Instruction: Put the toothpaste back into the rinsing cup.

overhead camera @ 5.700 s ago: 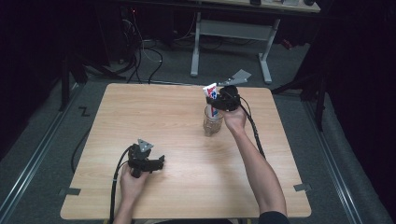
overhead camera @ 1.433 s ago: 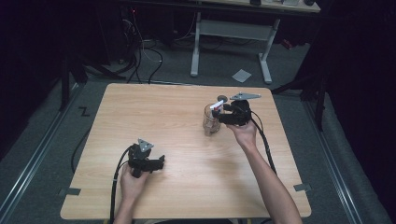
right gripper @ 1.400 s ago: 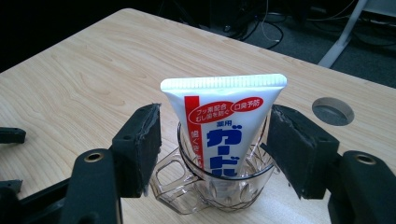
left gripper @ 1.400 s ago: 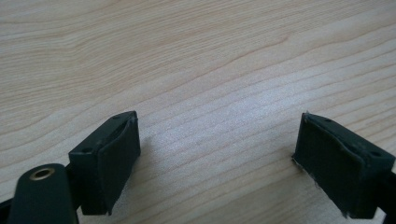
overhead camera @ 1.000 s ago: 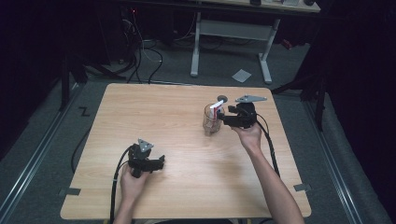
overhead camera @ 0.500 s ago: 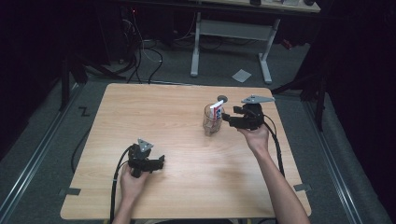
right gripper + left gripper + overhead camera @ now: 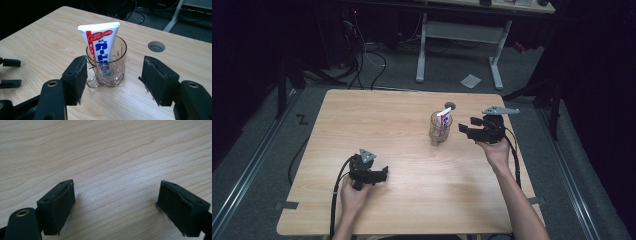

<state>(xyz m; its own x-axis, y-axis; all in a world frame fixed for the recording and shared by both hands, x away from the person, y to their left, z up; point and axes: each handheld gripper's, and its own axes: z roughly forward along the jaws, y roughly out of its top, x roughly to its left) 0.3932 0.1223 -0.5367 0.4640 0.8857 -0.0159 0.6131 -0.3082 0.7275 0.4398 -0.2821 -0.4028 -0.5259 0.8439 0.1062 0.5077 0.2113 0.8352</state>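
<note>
Right gripper view | toothpaste tube upright in glass, frame centre, leaning on rim | right gripper apart, clear of glass, just been closing slightly, nothing between | left gripper apart, idle on bench.

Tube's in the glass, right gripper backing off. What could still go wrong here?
1. The toothpaste tube stands tall and tilted in the clear glass; a nudge might tip both.
2. The right gripper is open but close beside the glass, so a stray sweep could knock it.
3. The table hole lies just behind; a toppled tube might roll there.
</note>
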